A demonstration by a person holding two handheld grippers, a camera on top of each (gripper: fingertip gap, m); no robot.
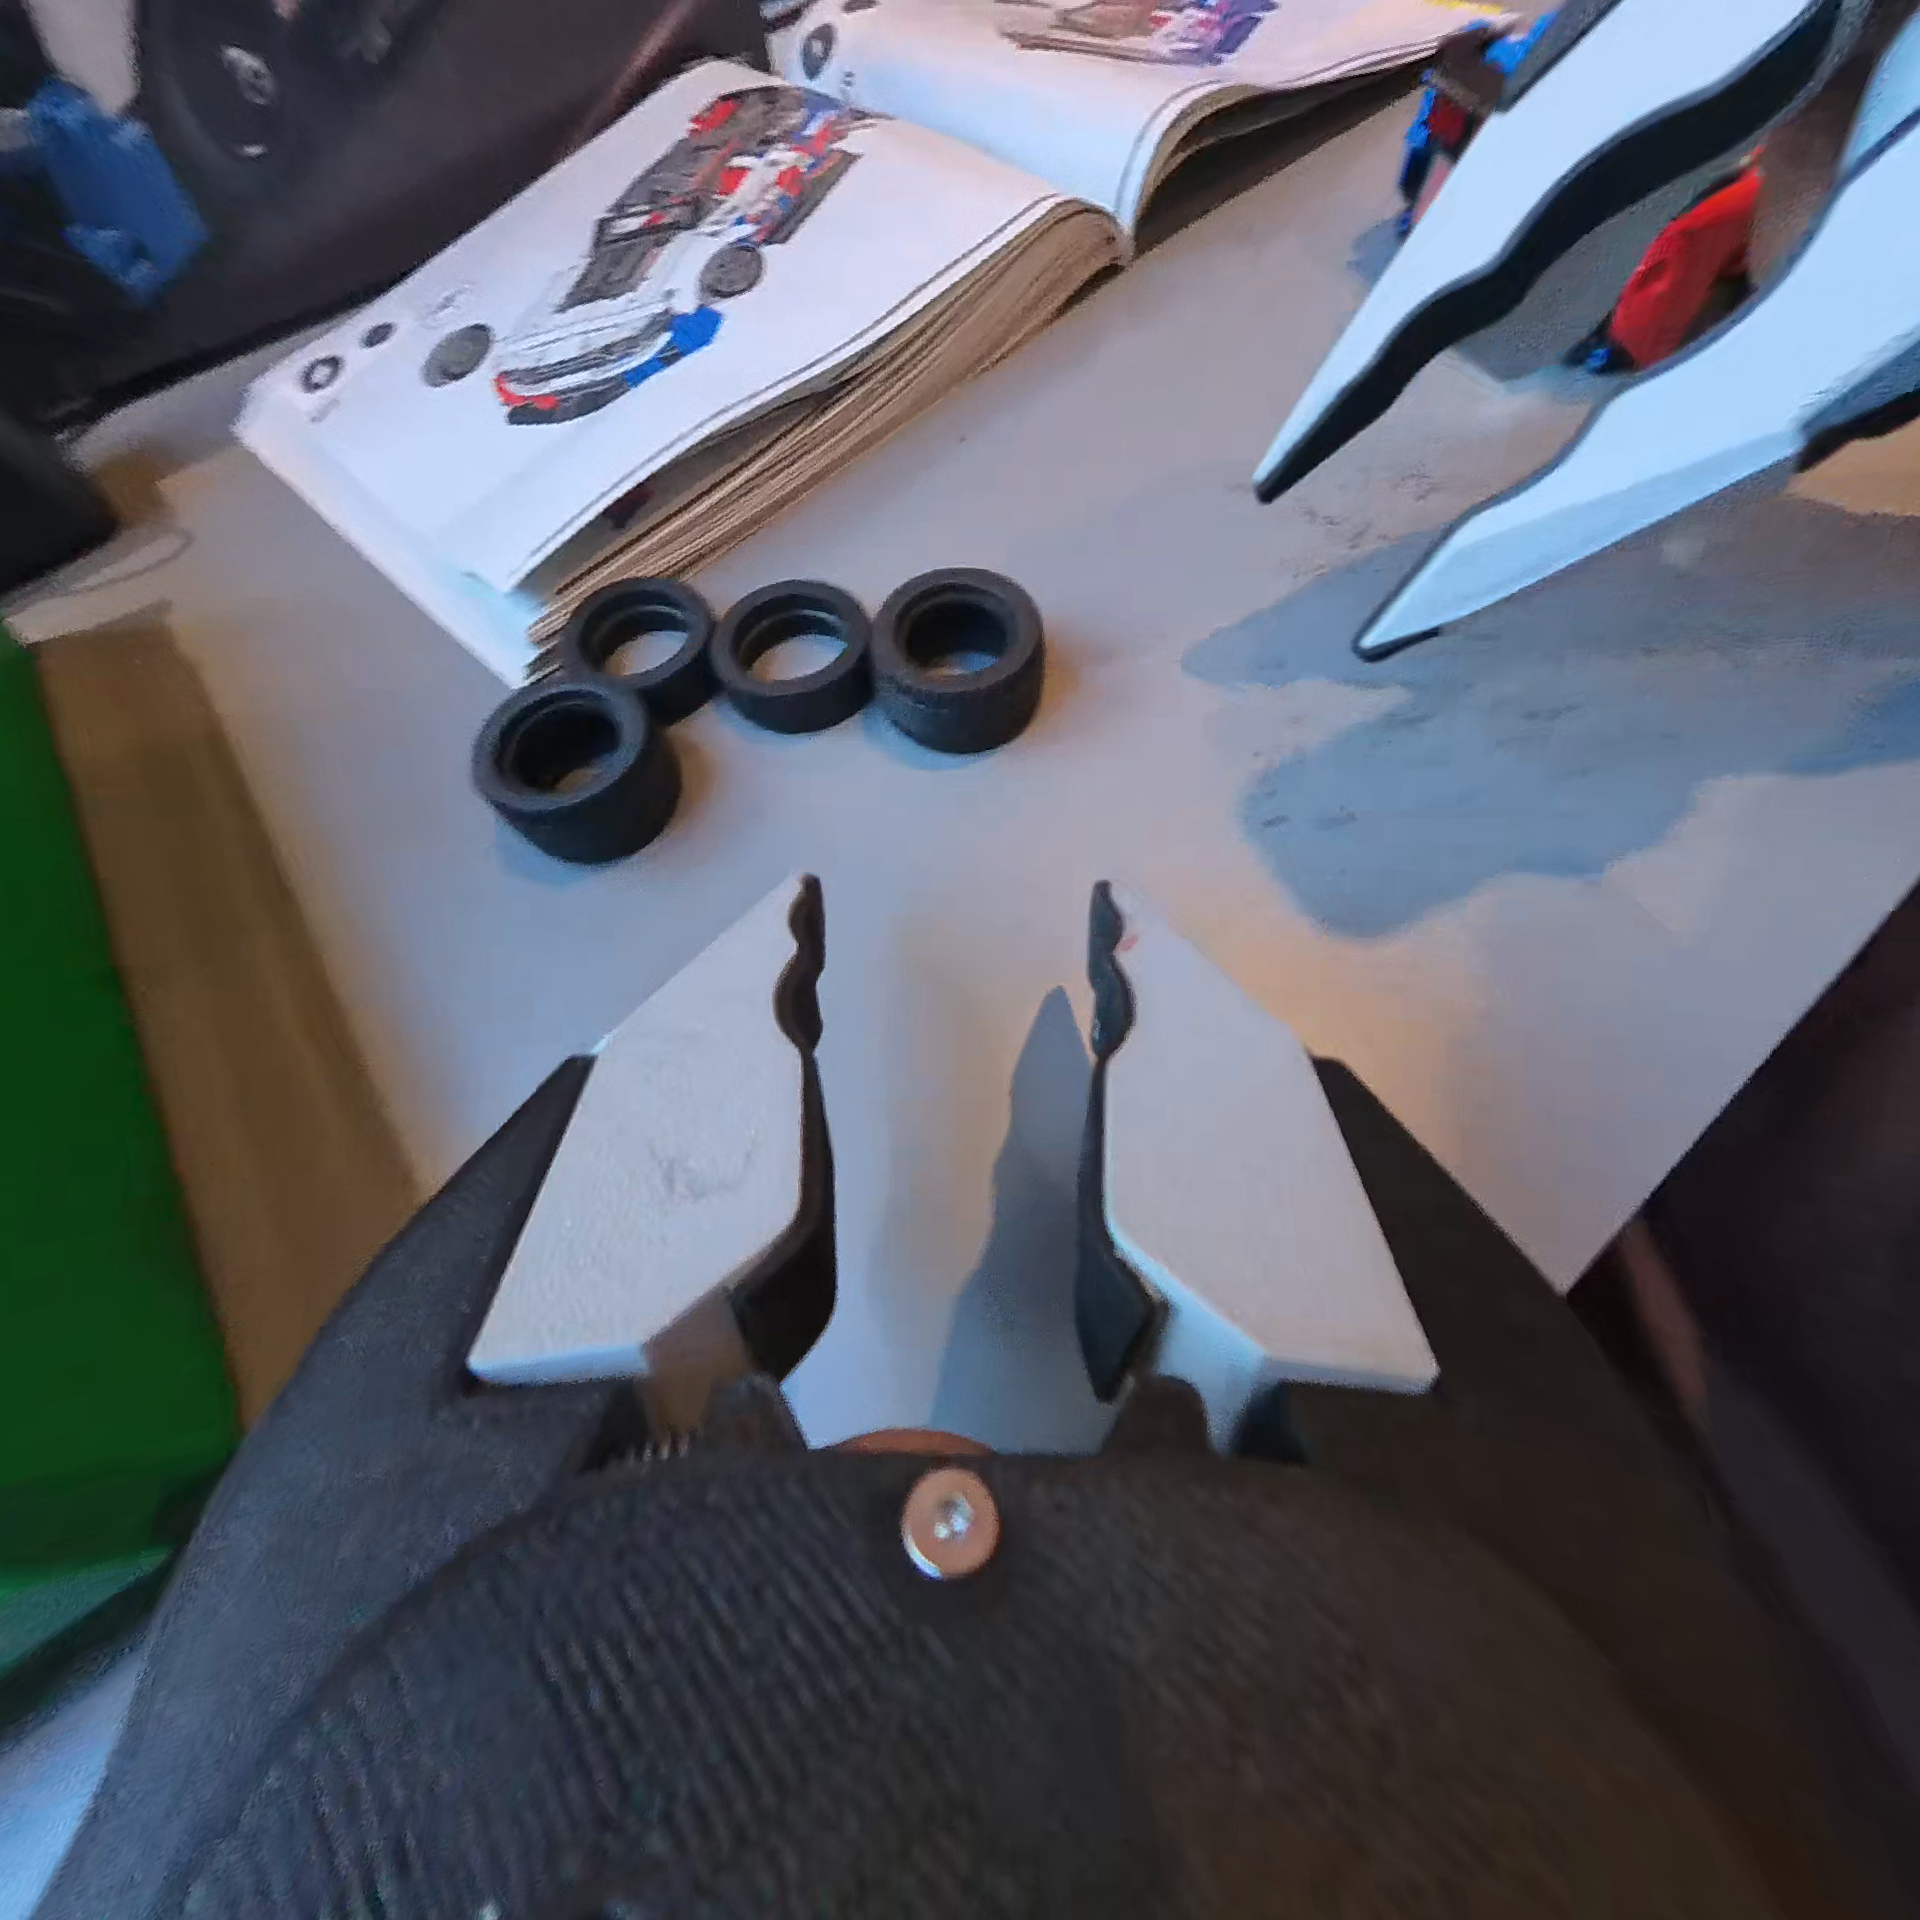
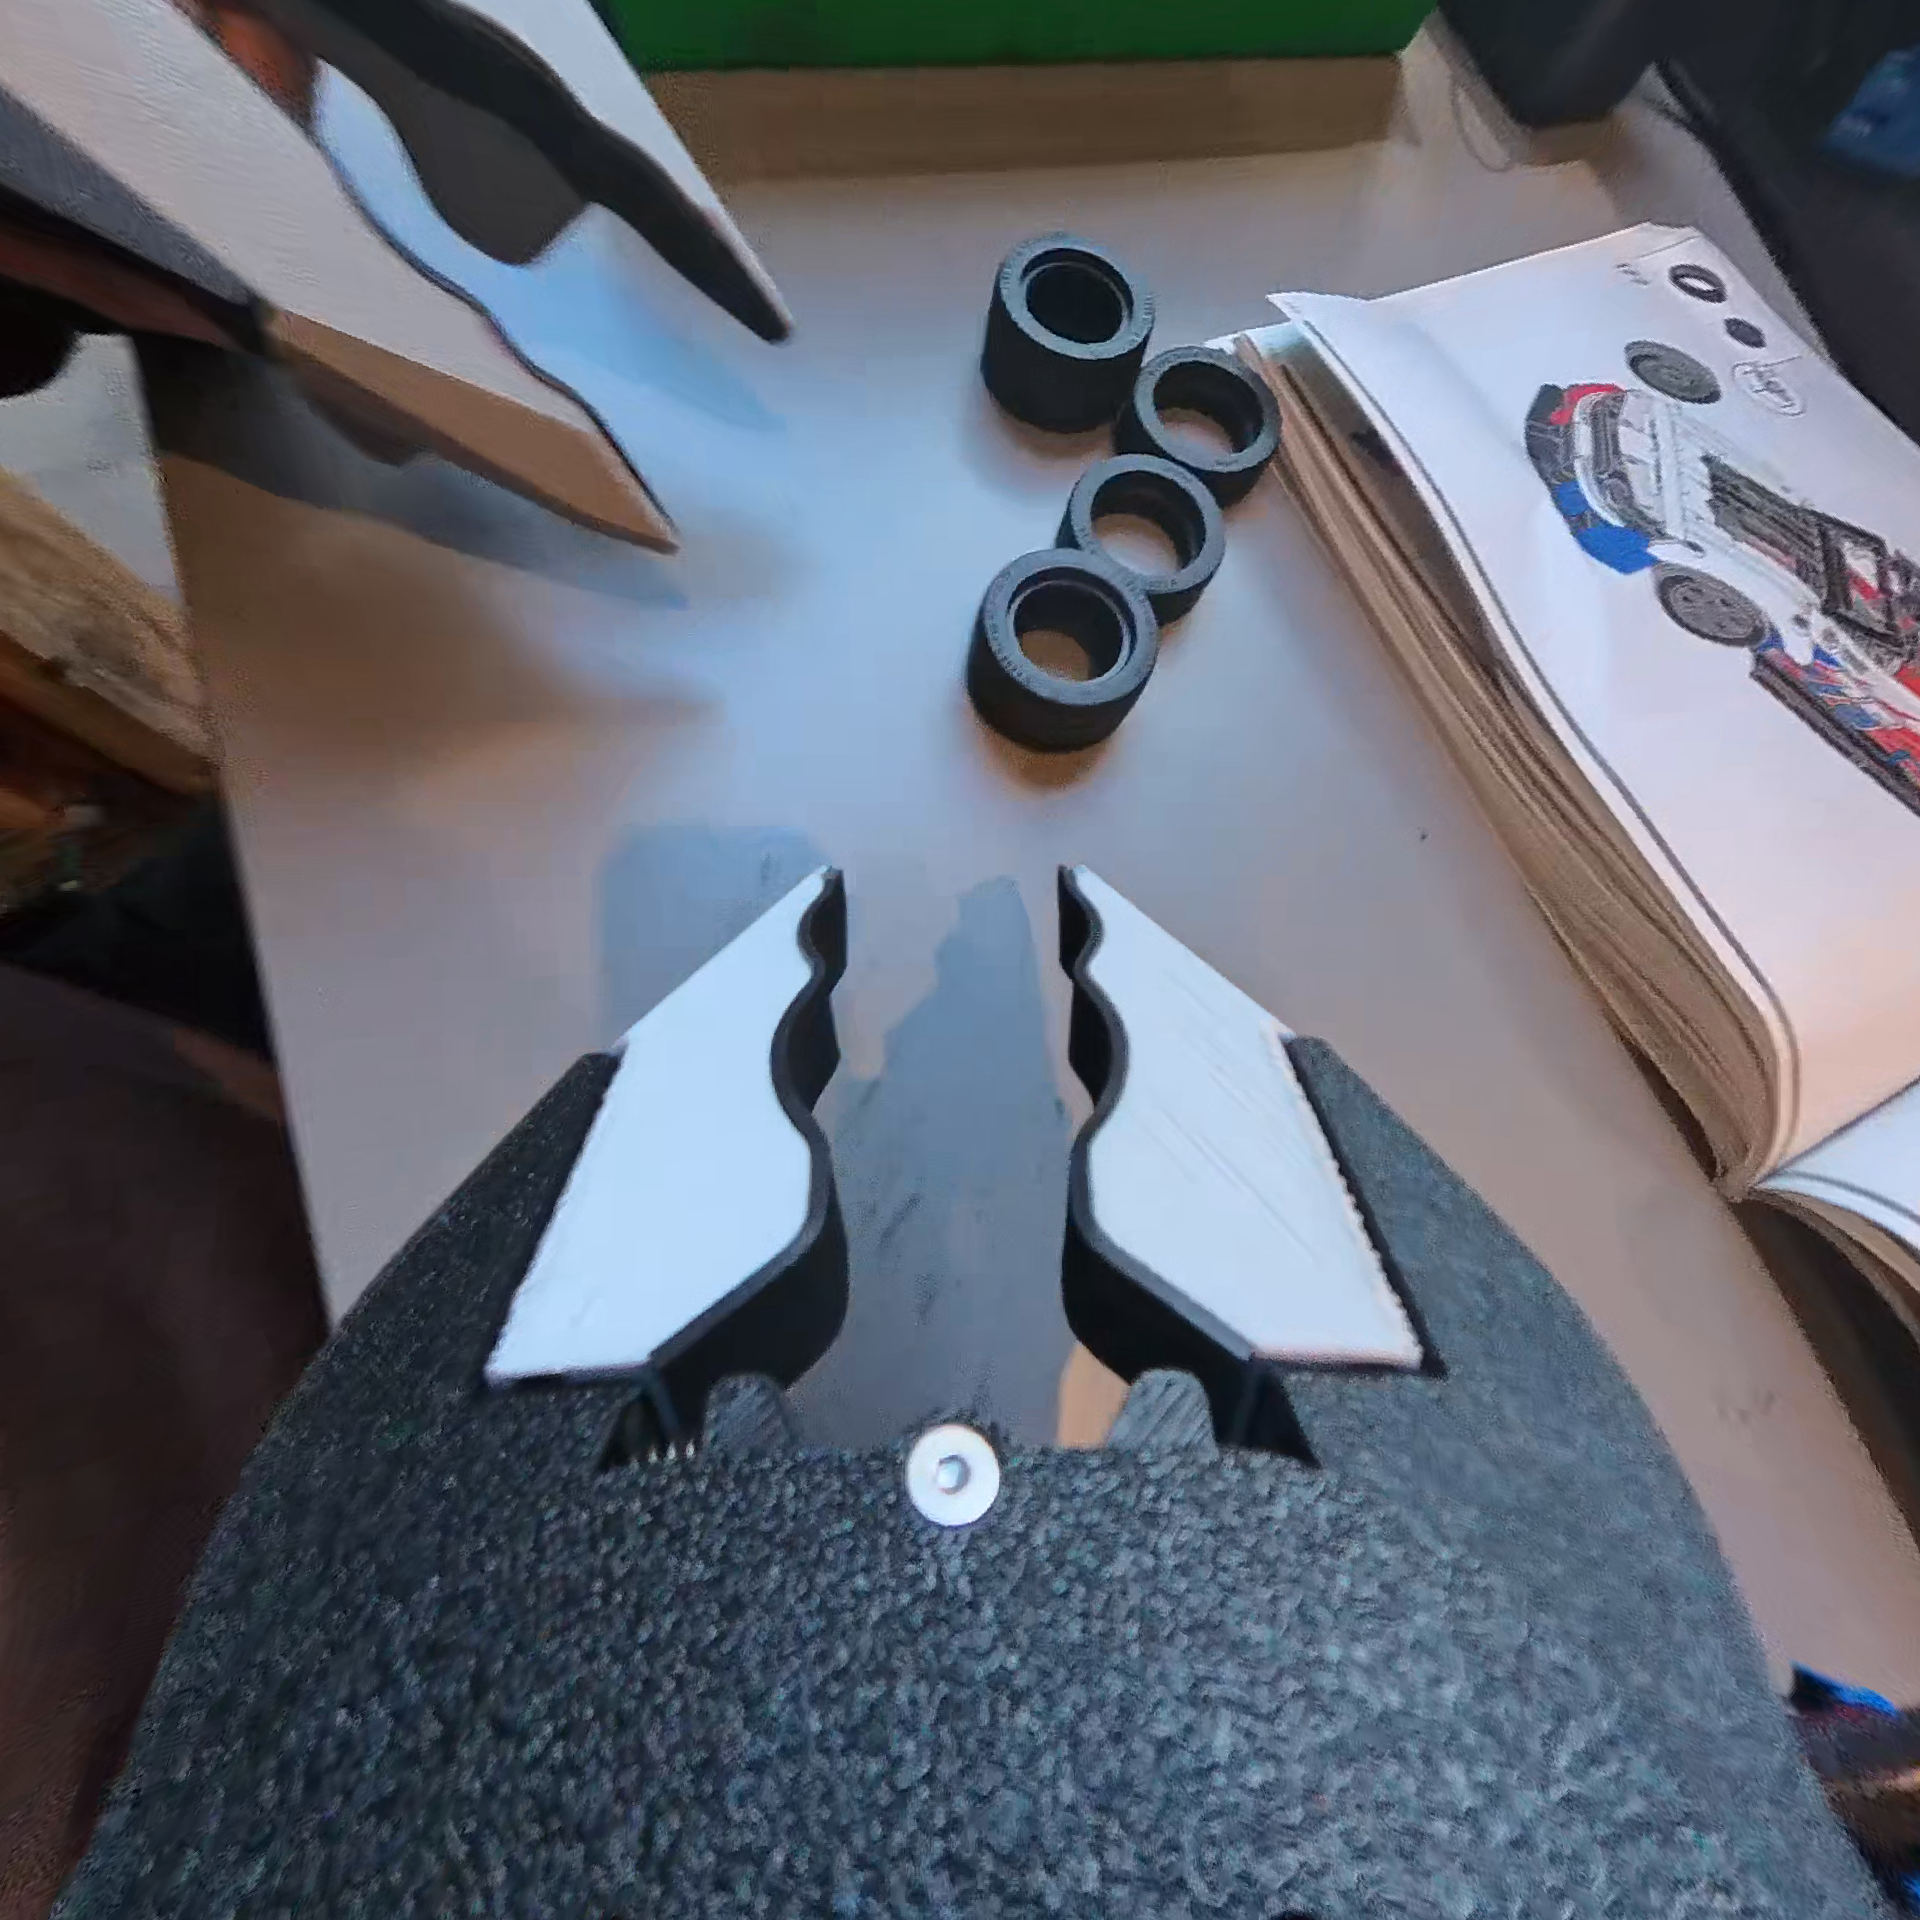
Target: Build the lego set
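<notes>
In the left wrist view, the left gripper [image 1: 951, 899] hovers over the table [image 1: 1039, 520], jaws apart and empty. Four tyres [image 1: 769, 675] sit loose at 11 o'clock beside the open manual [image 1: 675, 343]. At 2 o'clock the right gripper [image 1: 1314, 566] is likewise spread, holding nothing. A red and blue model [image 1: 1683, 270] shows behind it, mostly hidden. Judging by this, no tyre is fitted yet.
</notes>
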